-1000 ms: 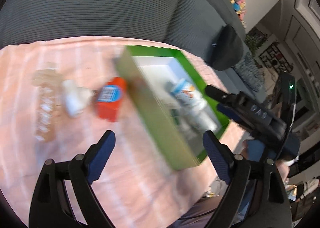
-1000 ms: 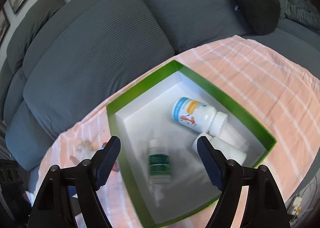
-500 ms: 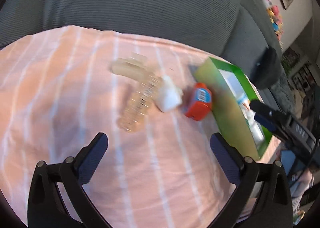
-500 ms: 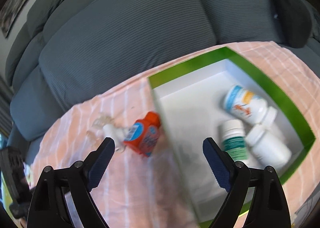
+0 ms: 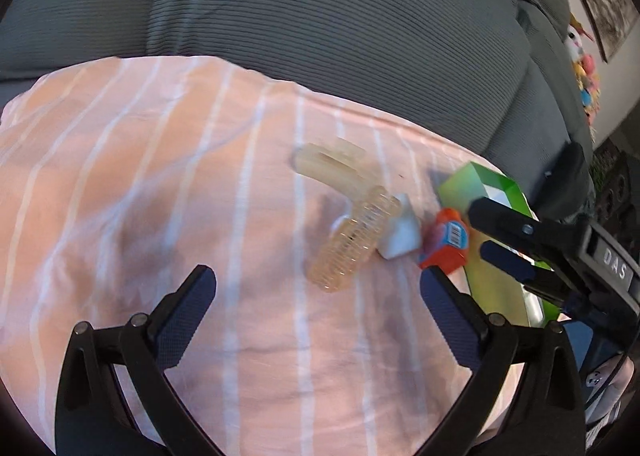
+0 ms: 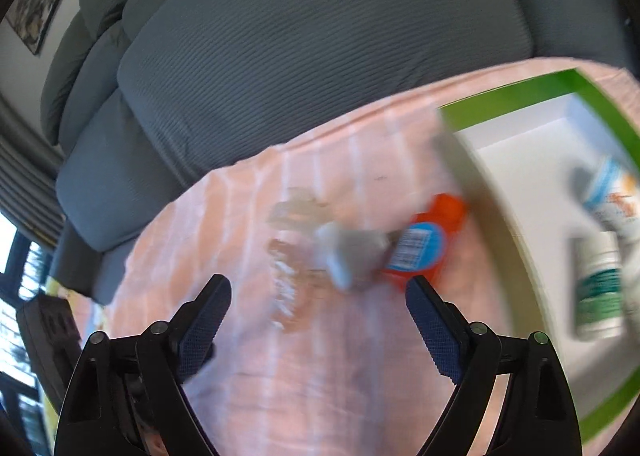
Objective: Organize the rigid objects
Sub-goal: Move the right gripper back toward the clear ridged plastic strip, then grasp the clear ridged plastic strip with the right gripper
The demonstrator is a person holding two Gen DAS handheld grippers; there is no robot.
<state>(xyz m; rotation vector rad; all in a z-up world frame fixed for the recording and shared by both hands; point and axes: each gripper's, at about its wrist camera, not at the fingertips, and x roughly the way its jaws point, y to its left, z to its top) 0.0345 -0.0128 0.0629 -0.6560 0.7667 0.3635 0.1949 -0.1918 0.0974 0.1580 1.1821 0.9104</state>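
Both my views have swung left, off the green-walled cardboard box [image 6: 516, 95] and onto the loose pieces. My left gripper [image 5: 316, 300] and right gripper [image 6: 318, 304] have just been opening; their fingers stand wide apart, nothing between them. On the peach striped cloth [image 5: 120, 183] lie a translucent hair clip [image 5: 340, 191], a white wedge-shaped piece [image 5: 402, 234] and an orange bottle [image 5: 446, 244] (touching the box wall). White bottles [image 6: 598, 284] lie inside the box.

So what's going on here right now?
A person holds two grippers over a striped cloth, sorting small items into a green box. Both the left gripper and right gripper are open and empty. Bottles already lie in the box; an orange bottle, a white piece and hair clips wait beside it.
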